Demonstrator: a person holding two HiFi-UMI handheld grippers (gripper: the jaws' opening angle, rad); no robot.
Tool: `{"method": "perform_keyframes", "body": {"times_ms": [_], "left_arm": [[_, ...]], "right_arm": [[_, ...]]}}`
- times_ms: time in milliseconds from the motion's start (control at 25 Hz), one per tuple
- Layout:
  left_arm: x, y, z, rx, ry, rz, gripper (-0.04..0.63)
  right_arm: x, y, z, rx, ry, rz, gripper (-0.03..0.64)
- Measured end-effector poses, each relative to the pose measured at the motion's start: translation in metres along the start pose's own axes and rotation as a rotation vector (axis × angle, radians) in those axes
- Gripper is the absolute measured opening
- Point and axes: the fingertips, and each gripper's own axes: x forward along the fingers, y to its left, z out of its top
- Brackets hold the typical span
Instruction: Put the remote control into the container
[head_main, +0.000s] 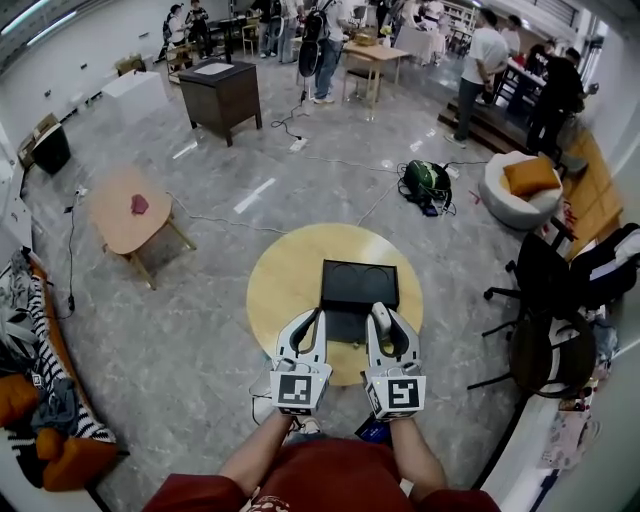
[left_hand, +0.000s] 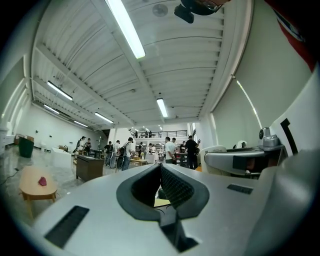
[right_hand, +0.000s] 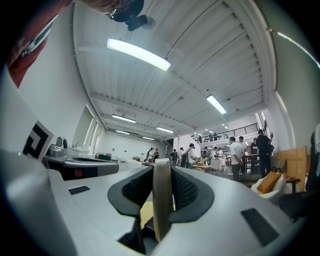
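Observation:
A black rectangular container (head_main: 358, 264) lies on the round yellow table (head_main: 285, 275) just ahead of both grippers. My right gripper (head_main: 380, 312) hovers over the container's near right corner. It is shut on the pale remote control (head_main: 381, 320), which stands edge-on between the jaws in the right gripper view (right_hand: 161, 200). My left gripper (head_main: 318, 314) hangs beside it over the container's near left corner, its tips touching with nothing between them. In the left gripper view (left_hand: 160, 167), a strip of yellow table shows through the gap behind the closed tips.
A low wooden table (head_main: 128, 210) stands to the left and a dark cabinet (head_main: 222, 92) at the back. Black office chairs (head_main: 548, 350) crowd the right side. A green bag (head_main: 427, 180) and a white beanbag (head_main: 520, 190) lie beyond. Several people (head_main: 480, 60) stand far off.

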Motion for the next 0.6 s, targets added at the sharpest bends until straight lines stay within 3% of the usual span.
{"method": "perform_keyframes", "body": {"times_ms": [600], "left_arm": [[0.045,-0.009,-0.011,0.005,0.006,0.021,0.015]], "right_arm": [[0.025,-0.039,-0.012,-0.008,-0.001,0.015,0.117]]}}
